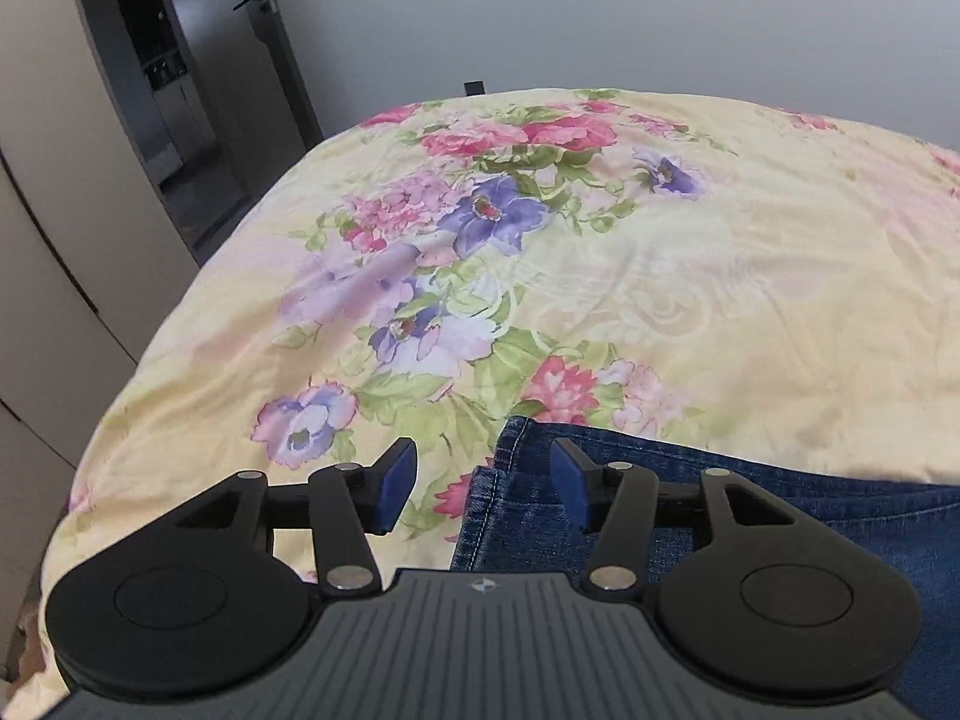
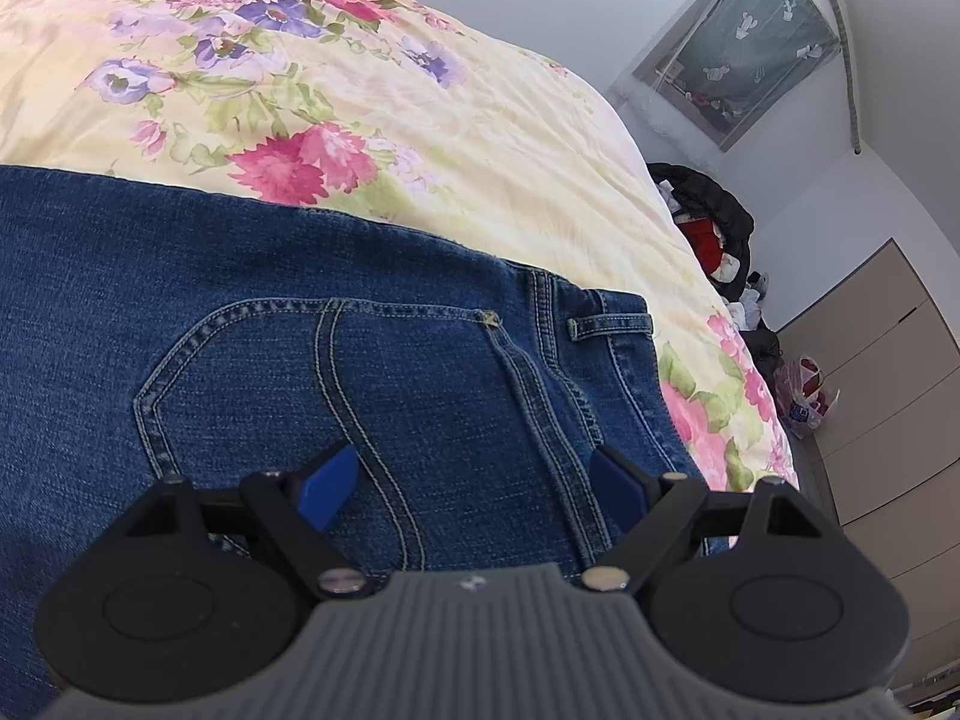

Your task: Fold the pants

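We see the left gripper [image 1: 483, 486] with its jaws spread apart and nothing pressed between the two blue pads [image 1: 396, 483]; the hem corner of the jeans [image 1: 750, 516] lies below the gap, nearer the right-hand pad. The right gripper [image 2: 474, 489] also stands with its jaws parted, hovering above the denim near the back pocket [image 2: 288, 384], clamping nothing that we can make out; whether its pads touch the cloth we cannot tell.

We count one pair of jeans, lying flat on the floral bedspread [image 1: 660, 276] and running along the near edge of the bed. The left wrist view shows only the leg end, two stacked hems at the corner, with the rest cut off by the frame and the gripper body. The right wrist view shows the waist end: one belt loop [image 2: 609, 325], one back pocket with curved stitching, and the waistband, while the lower part is hidden behind the gripper.

Further out, in the left view, one dark door [image 1: 240, 60] stands open beside pale wardrobe panels [image 1: 48, 276]. In the right view, a heap of clothes [image 2: 717, 228] lies beyond the bed, too jumbled to count, and a plastic bag [image 2: 804, 399] rests by a beige drawer unit [image 2: 888, 396]. A cactus-patterned curtain [image 2: 750, 30] hangs at the window. A small emblem sits on each gripper body, but we find no readable writing.
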`<action>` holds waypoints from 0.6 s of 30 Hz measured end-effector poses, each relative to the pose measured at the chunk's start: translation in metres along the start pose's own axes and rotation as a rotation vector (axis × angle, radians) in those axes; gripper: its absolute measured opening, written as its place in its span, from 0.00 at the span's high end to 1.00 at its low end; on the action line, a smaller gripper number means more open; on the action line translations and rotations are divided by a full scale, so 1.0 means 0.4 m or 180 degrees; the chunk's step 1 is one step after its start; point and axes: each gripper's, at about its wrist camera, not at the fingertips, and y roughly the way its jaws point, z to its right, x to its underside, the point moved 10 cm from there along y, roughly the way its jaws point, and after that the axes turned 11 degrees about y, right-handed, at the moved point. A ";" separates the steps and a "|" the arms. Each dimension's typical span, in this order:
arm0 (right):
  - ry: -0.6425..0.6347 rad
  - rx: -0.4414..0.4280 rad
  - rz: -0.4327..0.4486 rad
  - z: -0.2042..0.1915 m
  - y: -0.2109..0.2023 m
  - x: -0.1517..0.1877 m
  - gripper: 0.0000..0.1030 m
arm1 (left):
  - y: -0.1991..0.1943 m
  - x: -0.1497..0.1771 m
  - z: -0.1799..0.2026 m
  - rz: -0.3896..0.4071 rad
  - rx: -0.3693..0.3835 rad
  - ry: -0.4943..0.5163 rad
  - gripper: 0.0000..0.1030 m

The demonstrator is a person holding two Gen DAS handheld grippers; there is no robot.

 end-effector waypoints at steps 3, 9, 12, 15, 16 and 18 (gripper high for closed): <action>-0.0026 0.0019 0.0005 -0.004 -0.002 0.000 0.22 | 0.037 0.019 -0.009 -0.0078 0.0093 -0.0270 0.41; -0.0155 0.0079 0.0027 -0.016 -0.002 -0.004 0.22 | 0.089 0.058 -0.005 -0.0176 0.0318 -0.0615 0.85; -0.0147 0.0087 0.0019 -0.017 0.001 -0.006 0.22 | 0.057 0.041 0.004 0.0043 0.0204 -0.0404 0.90; -0.0126 0.0083 0.0021 -0.016 0.001 -0.003 0.22 | 0.001 0.001 0.010 0.0308 0.0159 -0.0250 0.91; -0.0115 0.0081 0.0026 -0.015 0.001 -0.002 0.22 | -0.012 -0.017 0.011 0.0361 0.0121 -0.0200 0.91; -0.0085 0.0088 0.0043 -0.013 0.000 0.000 0.22 | -0.023 -0.046 0.010 0.0436 0.0039 -0.0126 0.92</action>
